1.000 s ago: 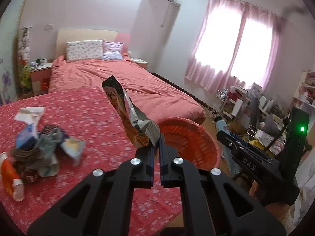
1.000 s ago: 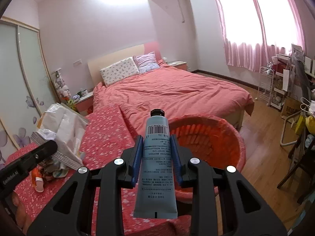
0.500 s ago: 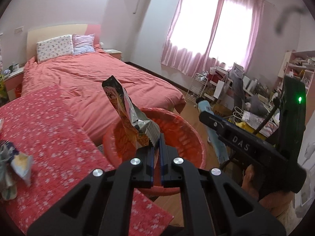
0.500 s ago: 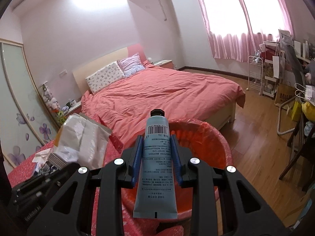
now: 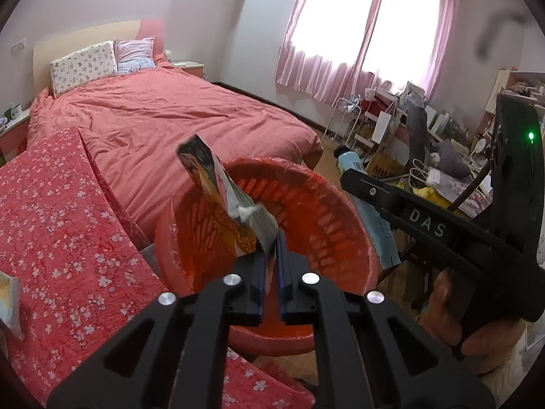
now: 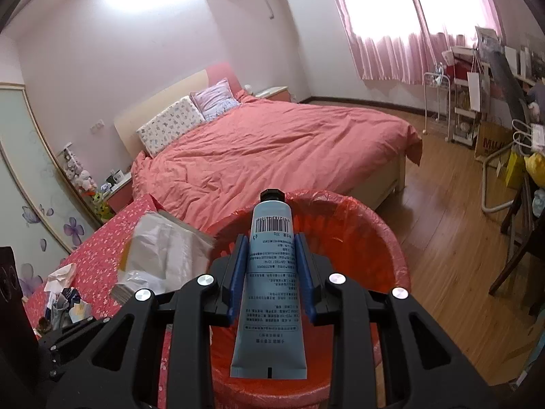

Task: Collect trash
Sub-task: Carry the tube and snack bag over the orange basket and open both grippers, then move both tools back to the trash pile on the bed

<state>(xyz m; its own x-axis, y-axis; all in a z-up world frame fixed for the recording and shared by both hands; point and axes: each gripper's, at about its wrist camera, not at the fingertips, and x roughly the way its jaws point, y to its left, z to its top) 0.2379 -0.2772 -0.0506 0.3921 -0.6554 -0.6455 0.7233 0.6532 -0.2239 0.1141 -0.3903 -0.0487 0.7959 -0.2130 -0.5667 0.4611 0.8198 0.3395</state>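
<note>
The snack wrapper (image 5: 218, 184) is crinkled glossy foil with a silvery inside. The tube (image 6: 269, 272) is smooth, matt pale-blue plastic. The waste basket (image 5: 340, 225) is slatted plastic lined with shiny thin red film. The tablecloth (image 5: 61, 225) at nine o'clock is nubbly flowered cloth.

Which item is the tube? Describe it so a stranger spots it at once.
Find the red bin beside the bed. Above it, the right tool grips the tube: pale blue, black cap, barcode near the top. The wrapper in the left tool is crinkled foil.
</note>
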